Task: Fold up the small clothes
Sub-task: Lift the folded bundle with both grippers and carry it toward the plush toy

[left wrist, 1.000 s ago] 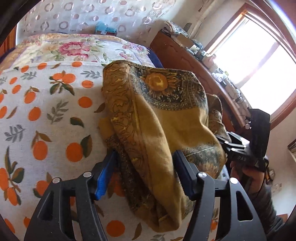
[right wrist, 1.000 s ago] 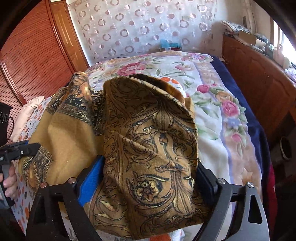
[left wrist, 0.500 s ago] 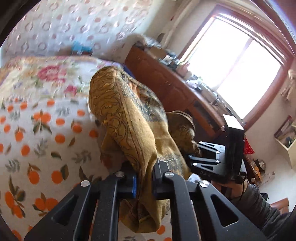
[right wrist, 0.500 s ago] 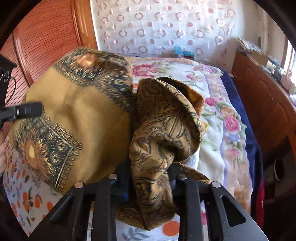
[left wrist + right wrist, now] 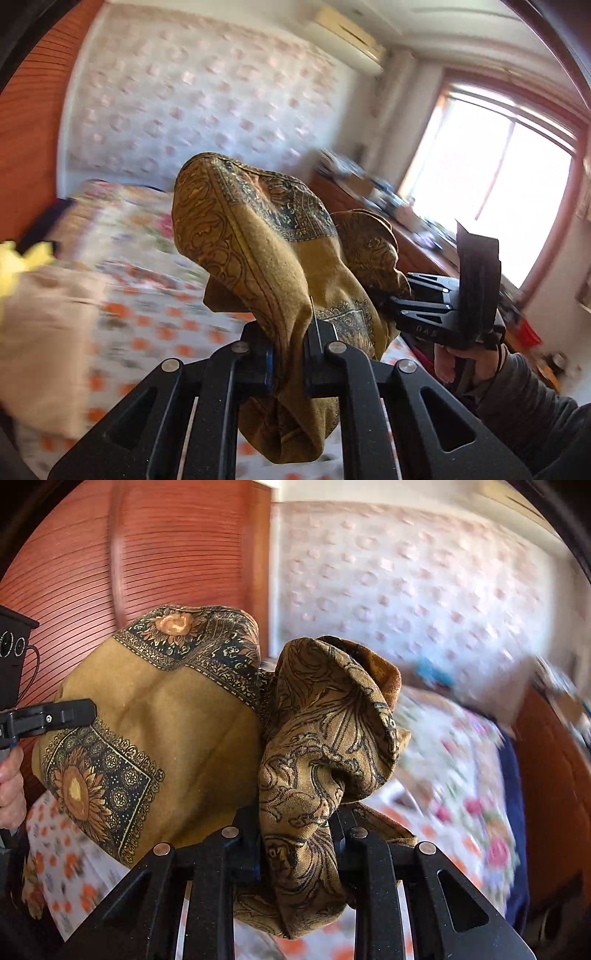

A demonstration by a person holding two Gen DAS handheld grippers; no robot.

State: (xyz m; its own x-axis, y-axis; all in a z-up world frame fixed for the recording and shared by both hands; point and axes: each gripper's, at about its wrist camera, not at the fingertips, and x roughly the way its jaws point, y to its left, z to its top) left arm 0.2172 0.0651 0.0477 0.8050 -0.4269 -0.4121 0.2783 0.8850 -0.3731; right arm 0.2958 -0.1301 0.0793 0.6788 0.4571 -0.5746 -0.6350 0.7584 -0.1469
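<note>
A mustard-yellow cloth (image 5: 266,251) with dark paisley borders and sunflower corners hangs in the air above the bed. My left gripper (image 5: 290,350) is shut on one bunched edge of it. My right gripper (image 5: 295,845) is shut on another bunched edge of the same cloth (image 5: 177,716). In the left wrist view the right gripper (image 5: 400,306) shows at the right, held by a hand in a grey sleeve. In the right wrist view the left gripper (image 5: 88,710) pokes in from the left edge. The cloth spans between the two.
Below lies a bed with an orange-print sheet (image 5: 155,325) and a floral quilt (image 5: 472,760). A beige pillow (image 5: 40,332) sits at the left. A wooden dresser (image 5: 417,243) with clutter runs under the bright window (image 5: 506,192). A wooden slatted wardrobe (image 5: 147,565) stands behind.
Both grippers went from open around the cloth to shut on it, then lifted it off the bed. Both views have tilted upward toward the wall.
</note>
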